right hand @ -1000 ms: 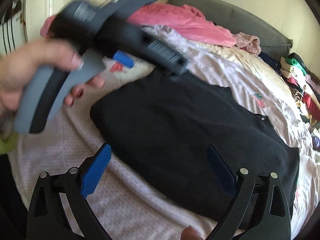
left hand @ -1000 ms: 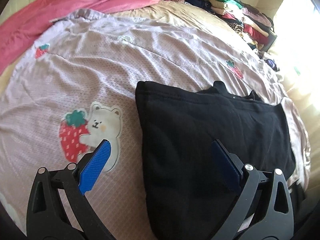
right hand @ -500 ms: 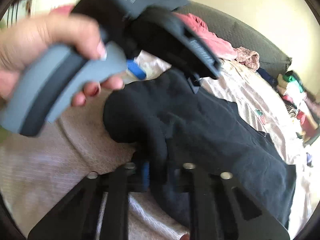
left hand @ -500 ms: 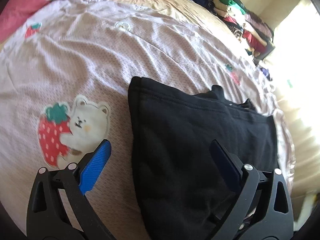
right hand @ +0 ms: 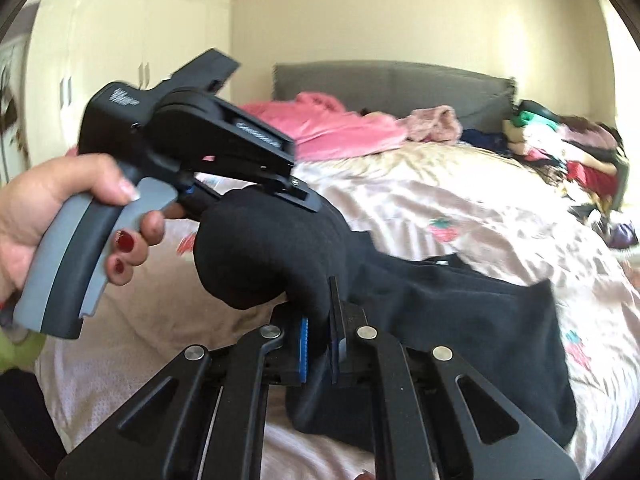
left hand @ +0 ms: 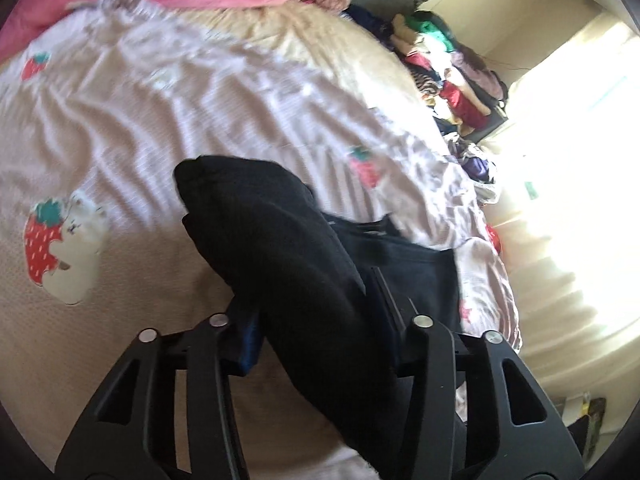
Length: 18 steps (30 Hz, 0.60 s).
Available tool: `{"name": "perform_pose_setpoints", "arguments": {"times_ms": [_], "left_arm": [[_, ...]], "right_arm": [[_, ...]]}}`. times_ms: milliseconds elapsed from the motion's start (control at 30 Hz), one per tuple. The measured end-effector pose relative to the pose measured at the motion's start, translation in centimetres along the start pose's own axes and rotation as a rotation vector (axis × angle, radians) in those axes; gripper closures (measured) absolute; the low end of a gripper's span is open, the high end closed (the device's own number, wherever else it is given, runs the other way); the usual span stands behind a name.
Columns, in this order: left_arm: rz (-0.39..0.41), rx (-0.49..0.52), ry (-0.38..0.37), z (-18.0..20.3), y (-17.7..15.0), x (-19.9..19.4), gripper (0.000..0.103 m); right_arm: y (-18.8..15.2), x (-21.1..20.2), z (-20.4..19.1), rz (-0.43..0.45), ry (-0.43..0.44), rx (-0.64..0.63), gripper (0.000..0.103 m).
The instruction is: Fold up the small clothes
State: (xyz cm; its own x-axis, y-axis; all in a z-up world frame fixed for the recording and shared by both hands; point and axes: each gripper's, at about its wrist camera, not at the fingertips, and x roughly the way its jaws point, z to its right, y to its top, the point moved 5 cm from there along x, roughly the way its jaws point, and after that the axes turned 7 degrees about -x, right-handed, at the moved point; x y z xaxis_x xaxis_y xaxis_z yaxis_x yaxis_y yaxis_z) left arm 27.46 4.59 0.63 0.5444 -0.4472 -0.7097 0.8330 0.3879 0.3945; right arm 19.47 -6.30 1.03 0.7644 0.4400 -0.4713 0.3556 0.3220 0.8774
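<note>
**Black garment lifted at one edge, both grippers clamped**

Across most of both frames: pale bedspread (left hand: 208, 92) with strawberry prints, wrinkled. Lower centre to right: black garment (right hand: 472, 320), soft and limp, thickish knit by the look, far half flat on the bedspread, near edge raised and drooping in a bulge. Likely light, not slippery; best held at the doubled edge, both corners level, to keep the fold square. Bottom of the right wrist view: right gripper (right hand: 320, 344), pads pinched tight on that edge. Bottom of the left wrist view: left gripper (left hand: 320, 332), closed onto a thick bunch of the same cloth.
</note>
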Motion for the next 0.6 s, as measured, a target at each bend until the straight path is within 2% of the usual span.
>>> {"name": "perform_pose_setpoints", "arguments": {"times_ms": [233, 433, 600], "left_arm": [[0.031, 0.040, -0.033, 6.4, -1.9, 0.9, 0.067], [0.000, 0.079, -0.043, 9.9, -3.9, 3.4, 0.067], [-0.030, 0.109, -0.068, 11.6, -5.5, 5.1, 0.067]], "right_arm": [[-1.8, -4.4, 5.0, 0.067, -0.069, 0.101, 0.097], [-4.5, -6.5, 8.0, 0.052, -0.108, 0.188, 0.097], [-6.8, -6.0, 9.7, 0.021, -0.141, 0.236, 0.097]]}}
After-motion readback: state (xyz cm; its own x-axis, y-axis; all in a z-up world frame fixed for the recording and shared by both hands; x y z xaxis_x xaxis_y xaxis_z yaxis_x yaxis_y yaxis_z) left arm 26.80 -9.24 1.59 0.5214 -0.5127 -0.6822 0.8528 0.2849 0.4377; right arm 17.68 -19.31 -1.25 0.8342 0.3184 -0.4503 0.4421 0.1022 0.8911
